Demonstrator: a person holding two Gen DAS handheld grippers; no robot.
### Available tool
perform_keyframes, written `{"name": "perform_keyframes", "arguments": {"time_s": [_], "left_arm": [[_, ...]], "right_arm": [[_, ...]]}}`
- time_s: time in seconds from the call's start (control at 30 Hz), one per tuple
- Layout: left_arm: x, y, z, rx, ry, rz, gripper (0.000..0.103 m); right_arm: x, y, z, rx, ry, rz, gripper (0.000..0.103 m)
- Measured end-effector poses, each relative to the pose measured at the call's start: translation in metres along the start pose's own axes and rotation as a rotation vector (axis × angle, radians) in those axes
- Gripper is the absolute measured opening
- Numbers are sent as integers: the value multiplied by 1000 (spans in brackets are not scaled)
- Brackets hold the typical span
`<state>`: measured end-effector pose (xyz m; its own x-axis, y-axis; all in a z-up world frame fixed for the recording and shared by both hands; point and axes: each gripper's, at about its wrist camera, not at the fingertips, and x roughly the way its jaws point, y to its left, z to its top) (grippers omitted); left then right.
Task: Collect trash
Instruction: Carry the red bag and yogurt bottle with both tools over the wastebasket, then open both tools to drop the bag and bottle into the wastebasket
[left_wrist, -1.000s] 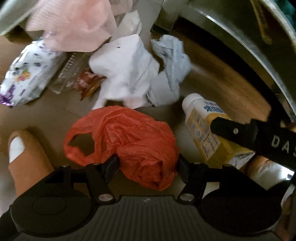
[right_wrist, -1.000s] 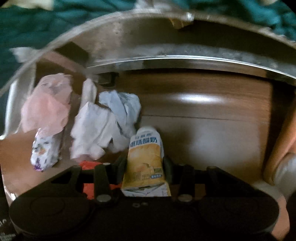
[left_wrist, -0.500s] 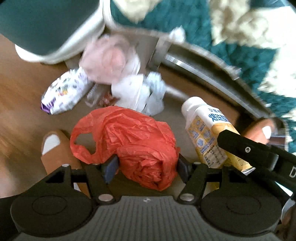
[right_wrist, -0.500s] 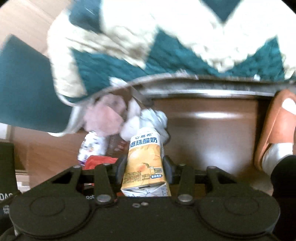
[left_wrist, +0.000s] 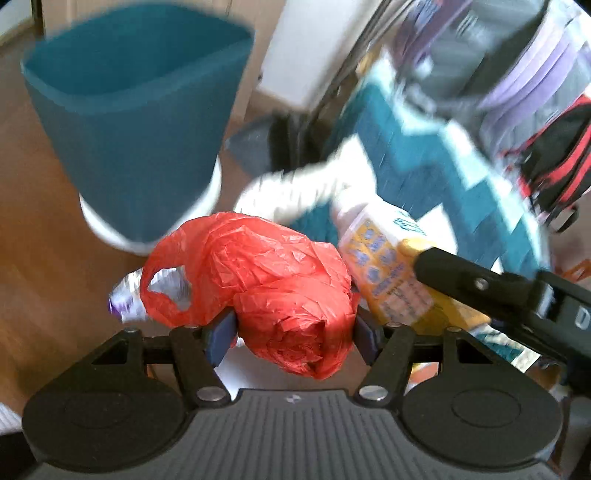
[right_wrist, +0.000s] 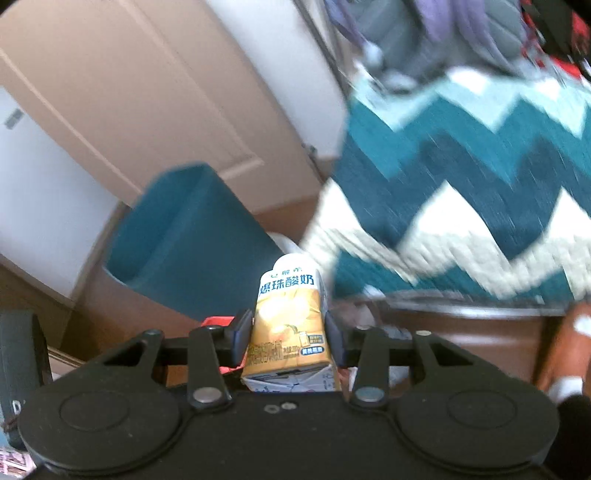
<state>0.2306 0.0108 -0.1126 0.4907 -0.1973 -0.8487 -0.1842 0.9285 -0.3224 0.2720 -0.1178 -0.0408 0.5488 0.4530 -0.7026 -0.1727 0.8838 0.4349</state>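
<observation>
My left gripper is shut on a crumpled red plastic bag, lifted off the wooden floor. Ahead and to the left stands a teal trash bin with a white base, its mouth open. A yellow drink carton with a white top is pinched upright in my right gripper; the same carton and one black right finger show to the right in the left wrist view. In the right wrist view the teal bin lies to the left of the carton.
A teal and white zigzag blanket drapes over the bed on the right. A wrapper with purple print lies on the floor behind the red bag. A beige door stands behind the bin. Hanging clothes fill the upper right.
Both grippers have risen from under the bed with the red bag and the carton held. The floor trash has dropped out of sight and the teal bin has come into view.
</observation>
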Motion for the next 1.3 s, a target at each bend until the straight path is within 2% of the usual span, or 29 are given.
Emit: {"name": "perform_keyframes", "arguments": {"time_s": [0.13,0.37,0.6,0.77,0.97,1.3], "left_arm": [[-40,2,26,33,-97,12,66],[-88,21,72,71,-218,37,66],[-109,45,115,153,-298,112,66],[-96,64,140,206,-285,159,66],[-57,87,156,201,-230,182,66],[12,113,166,160,-123,179,66]], "right_arm": [[-9,34,23,-35,-55,43,42],[-12,95,64,-117,-127,94,42],[13,139,93,-171,-143,101,42],[43,164,102,-200,-121,90,42],[93,179,103,-225,-72,68,42],[162,171,104,-232,29,3,42]]}}
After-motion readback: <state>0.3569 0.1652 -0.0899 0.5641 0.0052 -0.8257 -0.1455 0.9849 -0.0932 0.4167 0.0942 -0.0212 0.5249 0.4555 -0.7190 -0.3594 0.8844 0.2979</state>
